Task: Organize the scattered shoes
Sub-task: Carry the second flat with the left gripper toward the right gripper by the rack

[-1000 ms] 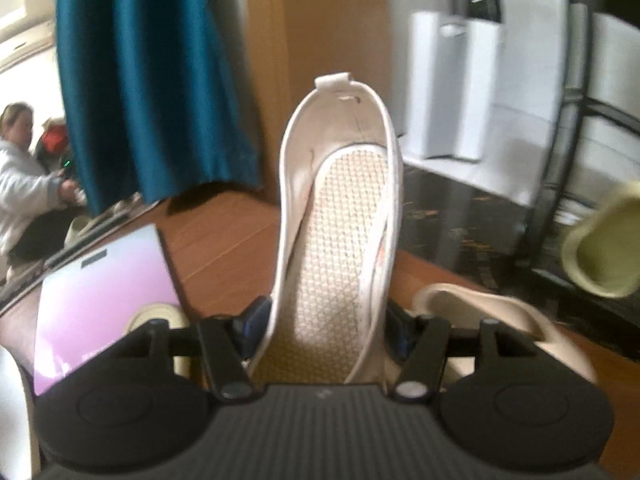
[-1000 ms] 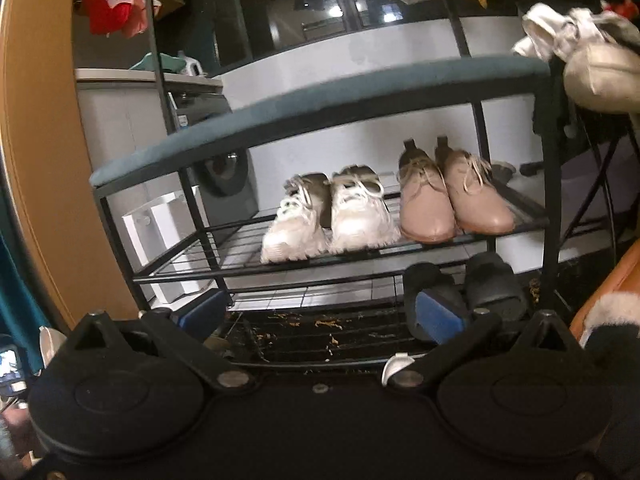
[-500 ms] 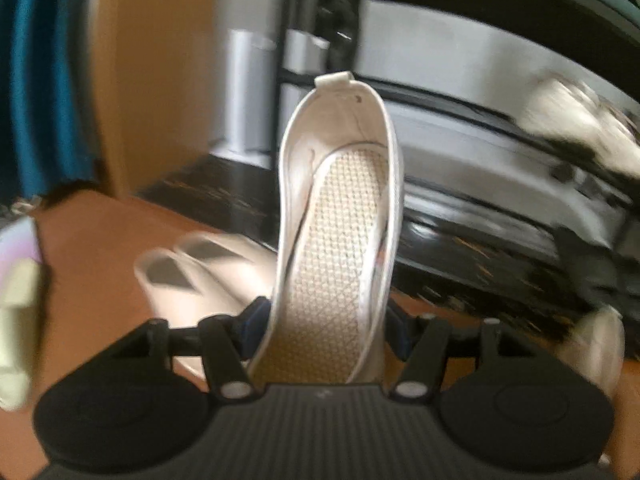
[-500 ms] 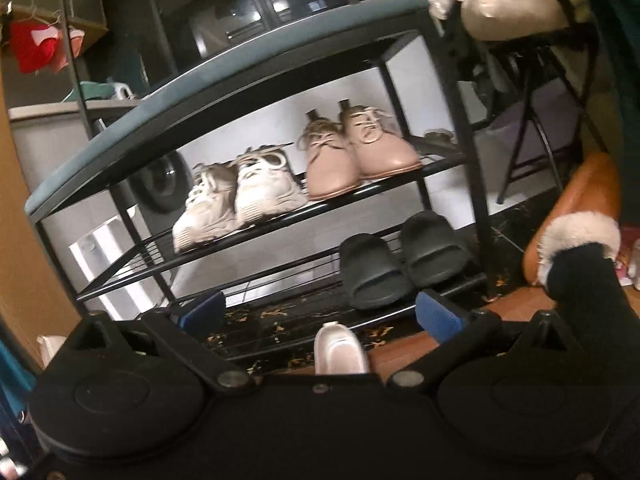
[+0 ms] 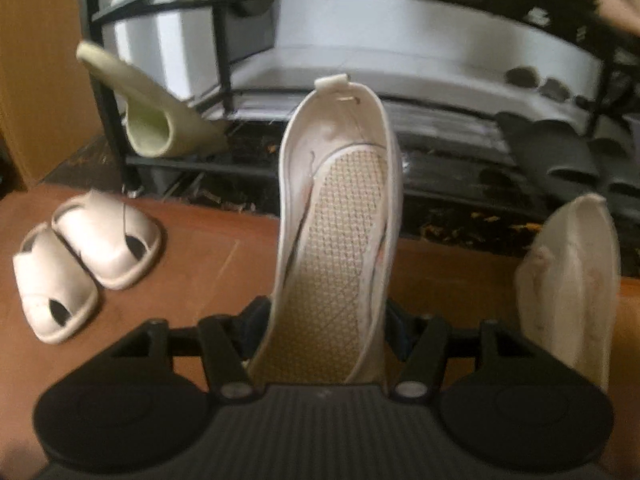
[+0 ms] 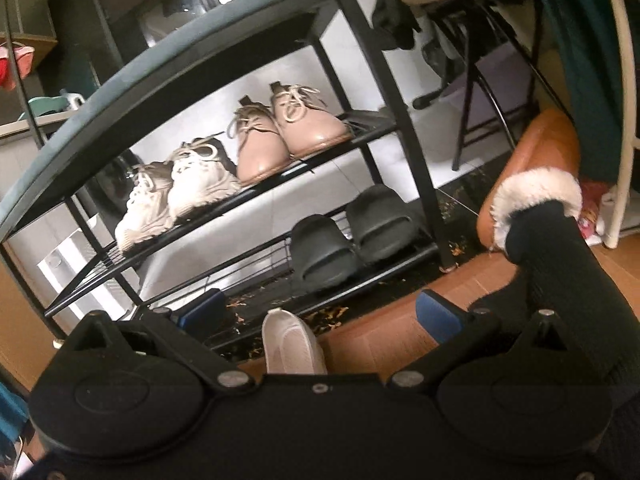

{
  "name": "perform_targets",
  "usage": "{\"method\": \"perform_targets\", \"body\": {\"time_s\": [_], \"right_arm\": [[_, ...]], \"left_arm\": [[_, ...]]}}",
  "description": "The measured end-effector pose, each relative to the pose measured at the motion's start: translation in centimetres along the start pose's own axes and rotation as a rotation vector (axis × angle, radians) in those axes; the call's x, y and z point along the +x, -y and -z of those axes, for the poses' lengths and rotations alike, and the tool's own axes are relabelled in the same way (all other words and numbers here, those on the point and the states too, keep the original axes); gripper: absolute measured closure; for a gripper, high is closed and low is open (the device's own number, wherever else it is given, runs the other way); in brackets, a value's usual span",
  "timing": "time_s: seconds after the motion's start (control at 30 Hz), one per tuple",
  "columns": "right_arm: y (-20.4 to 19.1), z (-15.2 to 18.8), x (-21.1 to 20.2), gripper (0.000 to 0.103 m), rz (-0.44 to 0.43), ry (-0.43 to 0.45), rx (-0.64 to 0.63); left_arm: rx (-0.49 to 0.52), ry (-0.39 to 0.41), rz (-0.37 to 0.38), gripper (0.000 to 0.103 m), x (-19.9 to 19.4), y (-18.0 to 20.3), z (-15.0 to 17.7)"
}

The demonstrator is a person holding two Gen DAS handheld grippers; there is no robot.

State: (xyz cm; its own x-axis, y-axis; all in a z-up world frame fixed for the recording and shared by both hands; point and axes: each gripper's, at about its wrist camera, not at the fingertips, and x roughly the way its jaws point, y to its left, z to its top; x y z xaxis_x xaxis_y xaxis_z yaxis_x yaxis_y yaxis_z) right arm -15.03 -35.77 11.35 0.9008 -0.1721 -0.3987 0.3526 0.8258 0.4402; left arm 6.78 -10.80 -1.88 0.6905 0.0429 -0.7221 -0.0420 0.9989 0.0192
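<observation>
Black shoe rack (image 6: pixel 384 80) ahead; left gripper (image 5: pixel 324 320) fingers clamp white shoe (image 5: pixel 340 232), right gripper (image 6: pixel 320 308) fingers spread, empty; no writing legible.

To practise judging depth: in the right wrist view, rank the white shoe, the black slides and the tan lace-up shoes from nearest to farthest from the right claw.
1. White shoe: on the floor just ahead of the open right claw, between its fingers.
2. Black slides: lower rack shelf, right end.
3. Tan lace-up shoes: upper shelf, right end.

Two white sneakers (image 6: pixel 176 196), two tan lace-ups (image 6: pixel 288 132), two black slides (image 6: pixel 348 240).
</observation>
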Motion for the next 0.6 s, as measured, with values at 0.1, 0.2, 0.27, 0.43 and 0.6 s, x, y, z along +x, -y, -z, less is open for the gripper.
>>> {"method": "perform_targets", "body": {"time_s": [0.1, 0.2, 0.27, 0.43, 0.6], "right_arm": [[0.3, 0.0, 0.2, 0.000, 0.017, -0.008, -0.001], [0.6, 0.1, 0.3, 0.000, 0.031, -0.017, 0.005], [0.7, 0.2, 0.5, 0.000, 0.038, -0.025, 0.010], [0.3, 0.4, 0.5, 0.000, 0.029, -0.033, 0.008], [-0.6, 0.7, 0.6, 0.000, 0.001, -0.043, 0.000]], "left_arm": [[0.022, -0.014, -0.041, 0.044, 1.5, 0.2, 0.3], [0.062, 0.019, -0.056, 0.044, 1.7, 0.4, 0.8], [0.077, 0.030, -0.054, 0.040, 1.7, 0.6, 1.0], [0.121, 0.111, -0.030, 0.003, -0.4, 0.5, 0.7], [0.135, 0.187, 0.059, 0.002, -4.9, -1.3, -0.4]]}}
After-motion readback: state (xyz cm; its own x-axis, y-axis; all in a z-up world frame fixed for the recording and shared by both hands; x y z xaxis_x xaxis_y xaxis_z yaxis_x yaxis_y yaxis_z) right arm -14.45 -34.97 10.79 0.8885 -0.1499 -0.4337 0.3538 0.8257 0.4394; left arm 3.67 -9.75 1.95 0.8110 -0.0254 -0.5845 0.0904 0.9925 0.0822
